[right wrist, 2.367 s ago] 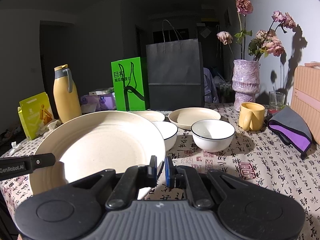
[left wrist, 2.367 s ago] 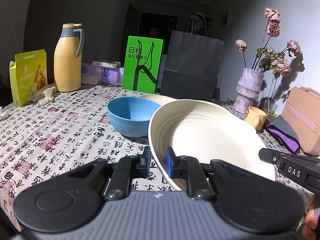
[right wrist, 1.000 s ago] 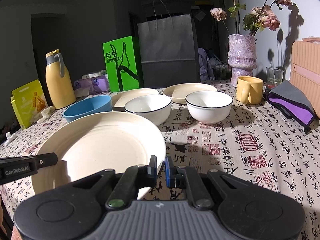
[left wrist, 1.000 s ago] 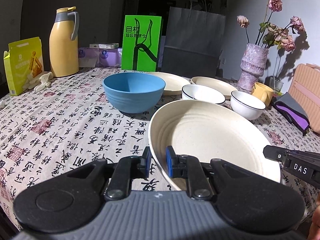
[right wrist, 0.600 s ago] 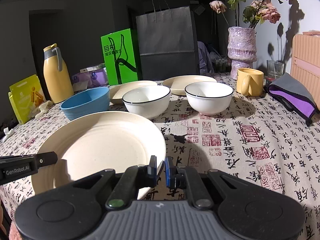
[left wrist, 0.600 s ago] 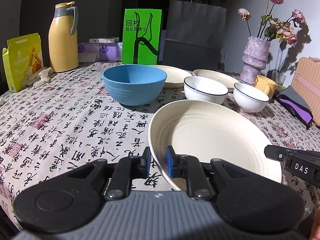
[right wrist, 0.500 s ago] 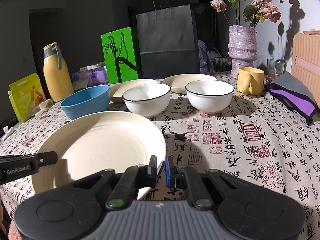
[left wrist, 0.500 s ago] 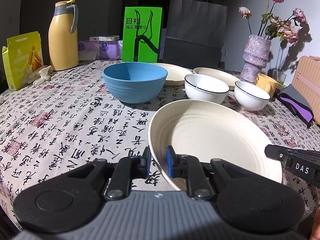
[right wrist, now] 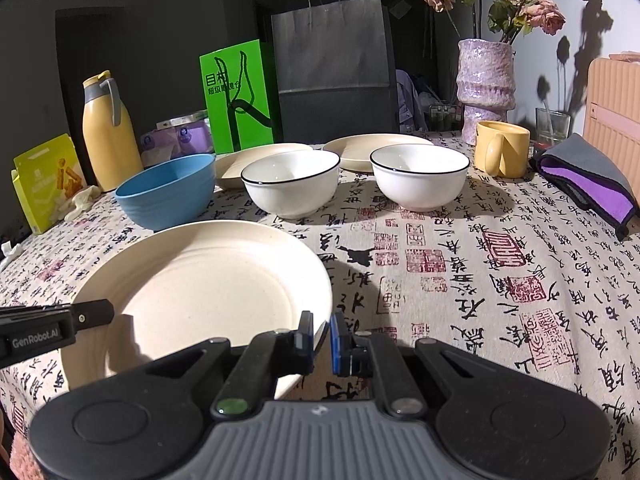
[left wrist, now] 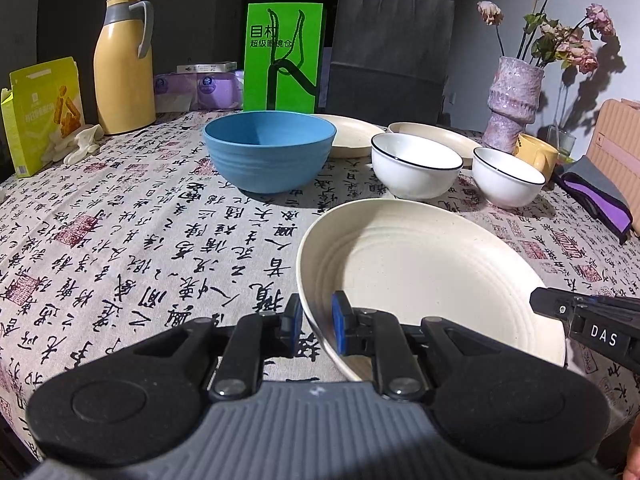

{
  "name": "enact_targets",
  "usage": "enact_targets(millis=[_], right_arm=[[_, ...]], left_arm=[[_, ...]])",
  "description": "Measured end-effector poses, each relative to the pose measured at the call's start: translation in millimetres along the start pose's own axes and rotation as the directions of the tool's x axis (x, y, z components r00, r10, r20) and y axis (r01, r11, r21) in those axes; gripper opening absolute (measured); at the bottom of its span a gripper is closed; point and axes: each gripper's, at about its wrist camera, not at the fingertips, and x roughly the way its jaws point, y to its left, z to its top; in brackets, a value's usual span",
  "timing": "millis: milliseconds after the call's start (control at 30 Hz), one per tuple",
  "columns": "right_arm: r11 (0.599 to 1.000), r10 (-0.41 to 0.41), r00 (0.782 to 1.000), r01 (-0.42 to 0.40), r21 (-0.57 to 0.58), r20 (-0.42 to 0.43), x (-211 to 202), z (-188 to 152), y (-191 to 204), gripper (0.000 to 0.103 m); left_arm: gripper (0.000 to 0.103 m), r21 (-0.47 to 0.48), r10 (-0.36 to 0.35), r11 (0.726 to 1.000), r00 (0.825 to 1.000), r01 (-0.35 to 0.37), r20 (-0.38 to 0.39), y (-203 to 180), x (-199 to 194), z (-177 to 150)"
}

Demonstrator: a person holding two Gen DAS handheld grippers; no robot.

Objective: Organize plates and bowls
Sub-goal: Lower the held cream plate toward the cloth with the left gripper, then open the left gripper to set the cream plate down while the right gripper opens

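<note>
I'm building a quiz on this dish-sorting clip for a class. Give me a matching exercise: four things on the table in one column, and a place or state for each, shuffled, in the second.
Things:
1. large cream plate
2. blue bowl
3. yellow mug
4. yellow thermos

Places or states:
A. stands next to the purple vase
B. stands at the back, beside the yellow-green box
C. gripped at opposite rims by the left gripper and the right gripper
D. empty, in front of the green bag

Pairs: 1-C, 2-D, 3-A, 4-B
</note>
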Motion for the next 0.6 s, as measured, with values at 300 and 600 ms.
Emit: enact_targets(millis=[300, 600], right_arm=[[1.0, -0.003, 1.0, 0.003, -0.008, -0.016, 4.2, -3.9, 0.7, 0.009], [1.0, 0.0, 1.0, 0.0, -0.01, -0.013, 4.4, -3.7, 0.7, 0.009]], left_arm=[[0.016, 0.005, 0.009, 1.0, 1.0, -0.009, -0.009, -0.6, 4.3, -3.0], [0.017, 0.011, 0.017, 1.0, 1.0, -0.017, -0.019, -1.1, 7.5, -4.7]])
